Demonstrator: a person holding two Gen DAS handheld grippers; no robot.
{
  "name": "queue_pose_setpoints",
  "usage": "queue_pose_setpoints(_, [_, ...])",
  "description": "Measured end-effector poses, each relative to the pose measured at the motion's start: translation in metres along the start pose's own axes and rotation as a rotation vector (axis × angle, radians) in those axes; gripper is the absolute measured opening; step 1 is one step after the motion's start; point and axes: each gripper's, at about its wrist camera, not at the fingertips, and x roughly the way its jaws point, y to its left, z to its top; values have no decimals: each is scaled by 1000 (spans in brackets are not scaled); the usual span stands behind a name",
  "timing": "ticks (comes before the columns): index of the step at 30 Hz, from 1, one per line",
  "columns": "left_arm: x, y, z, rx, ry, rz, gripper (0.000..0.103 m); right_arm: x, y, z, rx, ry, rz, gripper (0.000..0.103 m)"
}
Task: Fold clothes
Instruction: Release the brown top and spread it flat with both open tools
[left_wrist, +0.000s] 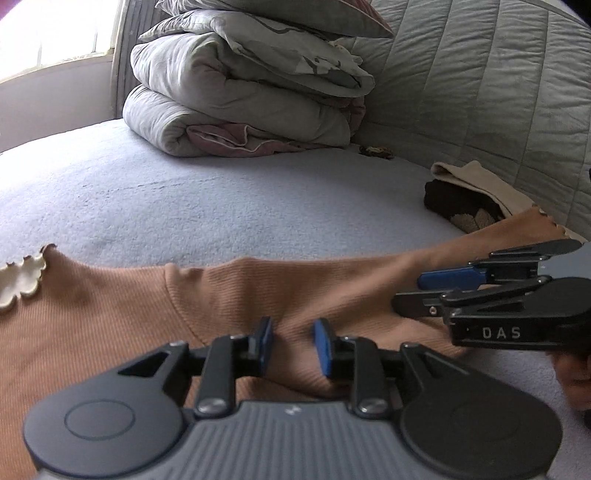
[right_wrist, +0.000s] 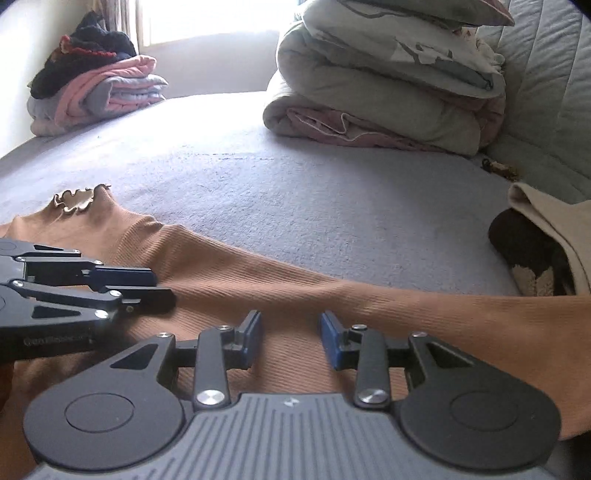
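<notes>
On the pale blue bed cover (left_wrist: 221, 206) lies the tan ribbed top (left_wrist: 110, 317), spread flat across the near side, with one long sleeve (right_wrist: 424, 310) running off to my right. Its frilled cream cuff (left_wrist: 22, 277) sits at the far left edge of the cloth.

My left gripper (left_wrist: 293, 345) hangs just above the cloth where the sleeve meets the body. Its blue pads stand apart with a ridge of fabric showing in the gap; they press on nothing. My right gripper (right_wrist: 291, 338) is over the sleeve a little farther along, jaws likewise parted, ribbed cloth visible between the pads but not pinched. Each gripper shows in the other's view, side-on and close; my hand (left_wrist: 576, 373) is at the right gripper's handle. Whether either set of fingertips brushes the fabric I cannot tell from this angle.

Beyond the sleeve, near the quilted grey headboard (left_wrist: 480, 92), sits a beige garment (right_wrist: 546, 218) over something dark brown and fleecy (right_wrist: 517, 243). A small dark object (right_wrist: 498, 168) lies at the headboard's foot, too small to make out. Farther back, stacked grey duvets (left_wrist: 240, 92) rest on the bed. At the far left corner by the bright window (right_wrist: 207, 18) is a pile of folded clothes (right_wrist: 92, 88), pink, grey and dark knit.
</notes>
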Motion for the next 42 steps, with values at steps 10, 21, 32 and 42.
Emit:
queue_pose_setpoints(10, [1,3,2,-24,0,-11,28,-30,-95,-17,201,14,-151,35])
queue_pose_setpoints(21, [-70,11,-9,-88,33,46,62,-84,-68,-21,172,47,-133,39])
queue_pose_setpoints(32, [-178,53,-55,-166,62,144,68,-119,20,-9,137,133,134,42])
queue_pose_setpoints(42, [-240,64,-102,-223,101,224,70,-111,30,-22,295,311,291,42])
